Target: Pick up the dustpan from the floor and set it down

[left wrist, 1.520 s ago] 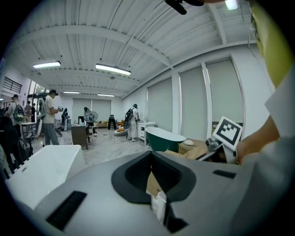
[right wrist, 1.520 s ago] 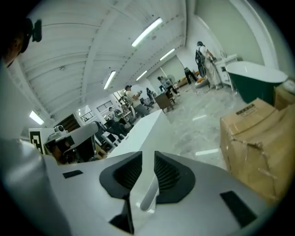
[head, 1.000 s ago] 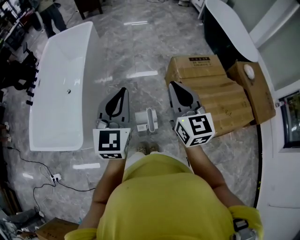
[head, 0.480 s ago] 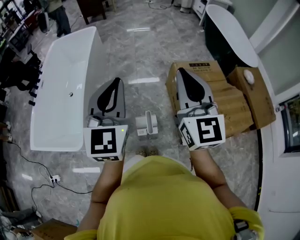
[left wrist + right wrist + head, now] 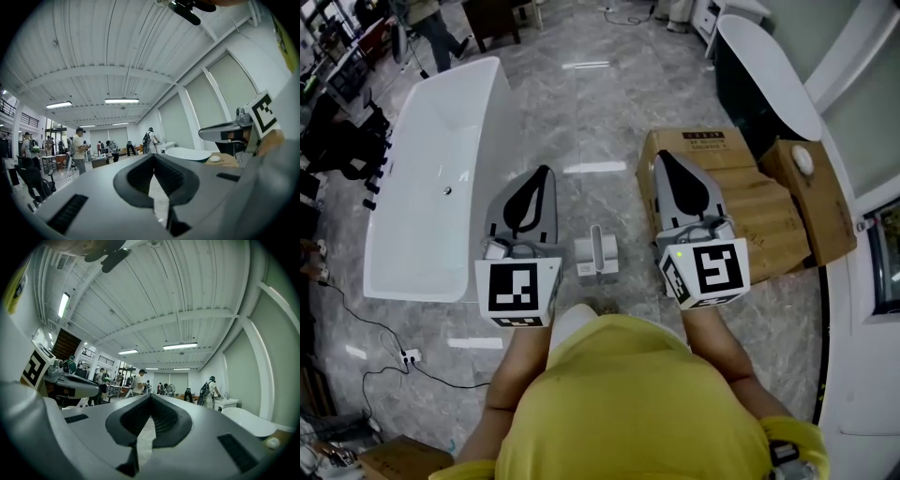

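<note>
The dustpan, a small white and grey one with an upright handle, stands on the marble floor in the head view, just ahead of the person's feet. My left gripper hangs high above the floor to its left, and my right gripper to its right, over a cardboard box. Both point level, away from the person. In the left gripper view the left gripper has its tips together with nothing held. My right gripper is likewise shut and empty in its own view. The dustpan shows in neither gripper view.
A long white bathtub lies on the left. Stacked cardboard boxes lie on the right, with a dark bathtub behind them. A power strip with cable sits at the lower left. Several people stand far off in the hall.
Both grippers have risen a little and stay shut and empty. The dustpan has not moved on the floor.
</note>
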Demonstrator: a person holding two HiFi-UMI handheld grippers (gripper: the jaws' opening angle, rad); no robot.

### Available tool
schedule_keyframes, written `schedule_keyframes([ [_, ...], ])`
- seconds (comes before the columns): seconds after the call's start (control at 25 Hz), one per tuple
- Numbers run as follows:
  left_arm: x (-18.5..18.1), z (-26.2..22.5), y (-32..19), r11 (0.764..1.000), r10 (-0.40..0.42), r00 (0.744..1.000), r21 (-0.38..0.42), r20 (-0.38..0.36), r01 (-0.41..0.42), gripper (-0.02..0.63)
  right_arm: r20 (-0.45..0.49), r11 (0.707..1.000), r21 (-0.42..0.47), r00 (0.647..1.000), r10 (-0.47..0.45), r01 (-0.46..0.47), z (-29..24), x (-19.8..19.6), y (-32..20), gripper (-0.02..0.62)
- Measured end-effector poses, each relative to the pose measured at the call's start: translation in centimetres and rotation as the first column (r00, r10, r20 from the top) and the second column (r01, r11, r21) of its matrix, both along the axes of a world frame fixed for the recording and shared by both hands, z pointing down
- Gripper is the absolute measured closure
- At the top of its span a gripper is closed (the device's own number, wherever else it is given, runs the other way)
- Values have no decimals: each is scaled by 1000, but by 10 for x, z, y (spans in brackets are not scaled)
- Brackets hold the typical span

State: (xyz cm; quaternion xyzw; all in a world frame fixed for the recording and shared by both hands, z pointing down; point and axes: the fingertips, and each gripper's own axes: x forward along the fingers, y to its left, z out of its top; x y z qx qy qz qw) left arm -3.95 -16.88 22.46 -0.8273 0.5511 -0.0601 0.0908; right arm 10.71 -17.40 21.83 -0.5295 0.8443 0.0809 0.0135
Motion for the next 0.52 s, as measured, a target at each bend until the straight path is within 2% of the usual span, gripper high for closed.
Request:
schedule_keyframes([
  [0.52, 22, 1, 16, 1000, 10, 1000, 16, 1, -10, 604, 39, 999, -35, 999, -7, 9, 11, 12, 10, 586],
])
